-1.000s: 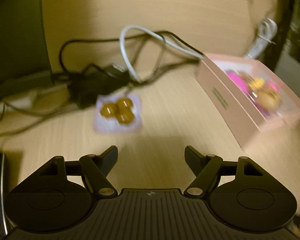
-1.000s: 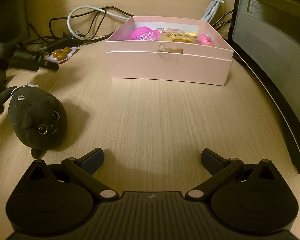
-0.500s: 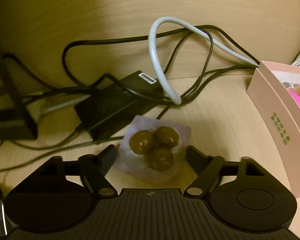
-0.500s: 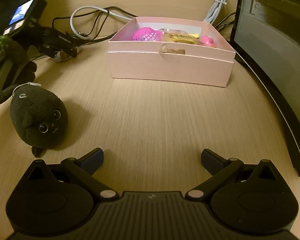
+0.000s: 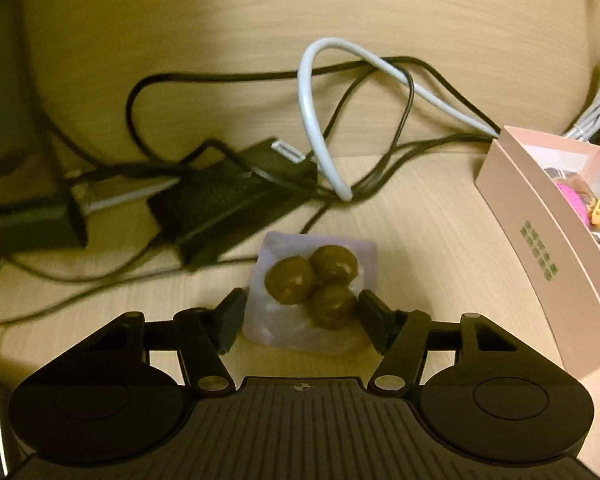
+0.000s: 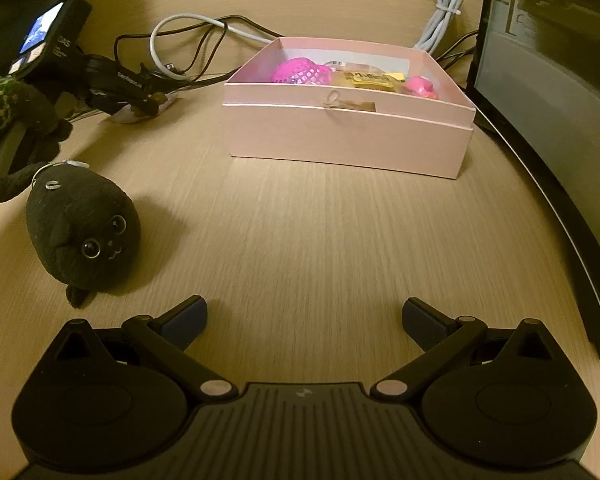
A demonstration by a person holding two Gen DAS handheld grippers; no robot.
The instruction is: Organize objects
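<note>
Left gripper point(image 5: 302, 314) straddles the candy packet point(image 5: 312, 292), jaws partly open either side, gripping nothing; right gripper point(image 6: 304, 318) waits wide open, empty

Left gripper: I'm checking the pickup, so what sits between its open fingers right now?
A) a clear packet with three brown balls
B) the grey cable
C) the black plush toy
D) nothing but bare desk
A: the left gripper is open, with one finger on each side of the packet of brown balls lying on the desk.
</note>
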